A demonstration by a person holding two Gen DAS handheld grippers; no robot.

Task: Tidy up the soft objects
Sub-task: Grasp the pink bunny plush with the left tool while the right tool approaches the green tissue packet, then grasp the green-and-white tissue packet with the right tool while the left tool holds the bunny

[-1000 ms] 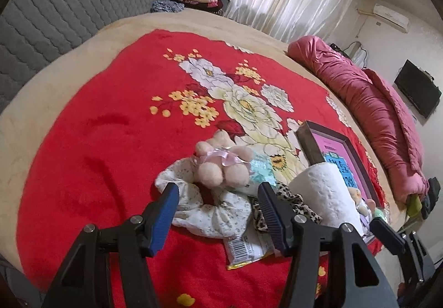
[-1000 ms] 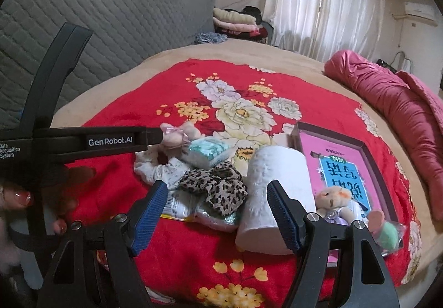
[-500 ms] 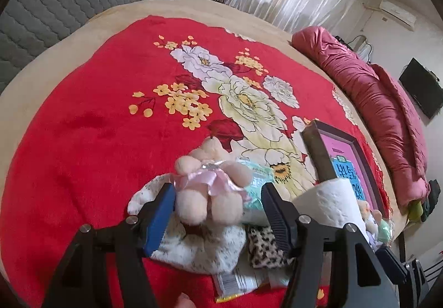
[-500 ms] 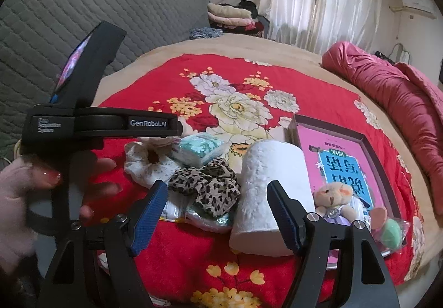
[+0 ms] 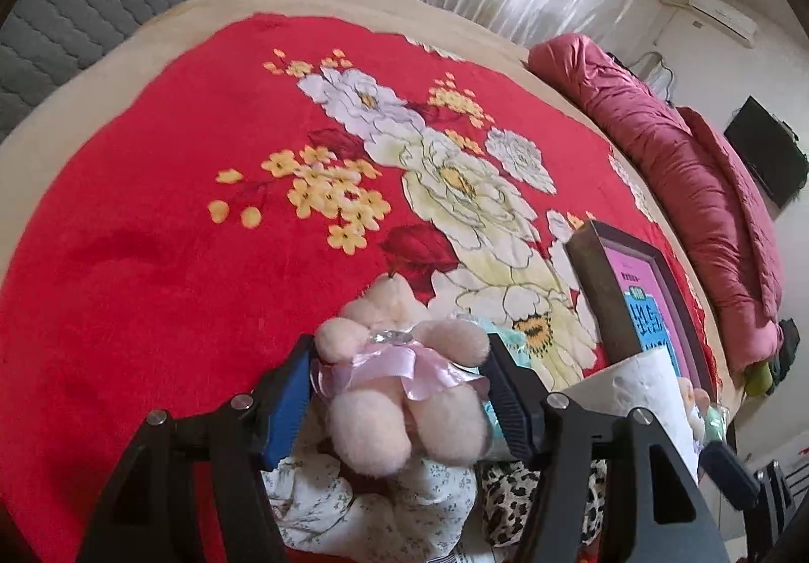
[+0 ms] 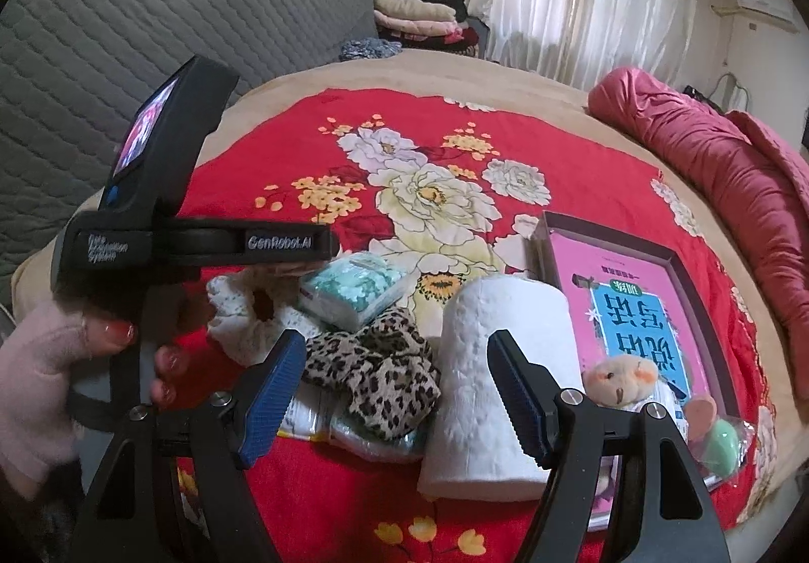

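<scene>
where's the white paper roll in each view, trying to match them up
Left wrist view: the white paper roll sits at lower right, partly hidden behind the right finger of the left tool.
Right wrist view: it lies at lower centre, between the right tool's fingers.
Shared landmark: the pink book in a dark-framed tray, just right of the roll.

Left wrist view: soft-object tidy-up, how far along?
Early. Done: nothing visibly sorted; leopard scrunchie, tissue pack and paper roll lie piled on the red blanket. In hand: left gripper jaws closing around the pink plush bear. Left: the whole pile; right gripper open, empty.
</scene>
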